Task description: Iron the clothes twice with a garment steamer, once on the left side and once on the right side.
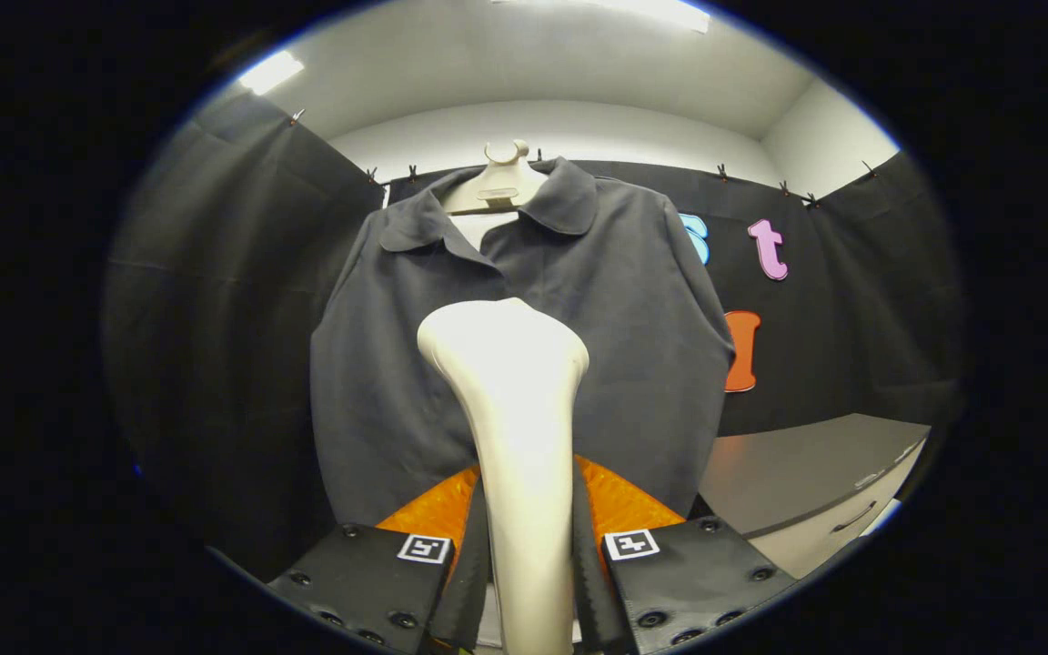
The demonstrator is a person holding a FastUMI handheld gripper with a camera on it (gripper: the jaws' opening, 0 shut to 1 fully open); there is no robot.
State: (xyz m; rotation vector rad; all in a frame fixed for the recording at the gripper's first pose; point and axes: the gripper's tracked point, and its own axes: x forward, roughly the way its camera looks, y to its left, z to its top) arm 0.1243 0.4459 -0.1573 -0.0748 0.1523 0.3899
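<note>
A dark grey collared shirt [579,300] hangs on a pale hanger [498,182] against the booth's black wall, facing me. My gripper [529,555] is shut on the handle of a cream-white garment steamer [510,382], both fingers [592,564] pressing its sides. The steamer's broad head stands upright ahead of the fingers, in front of the shirt's middle, roughly at chest height. Whether the head touches the cloth I cannot tell. The steamer hides the shirt's centre front and its lower hem.
A grey cabinet [815,473] with a drawer handle stands low to the right of the shirt. Black cloth walls close in left, right and behind. Orange gripper parts [619,505] show just behind the fingers.
</note>
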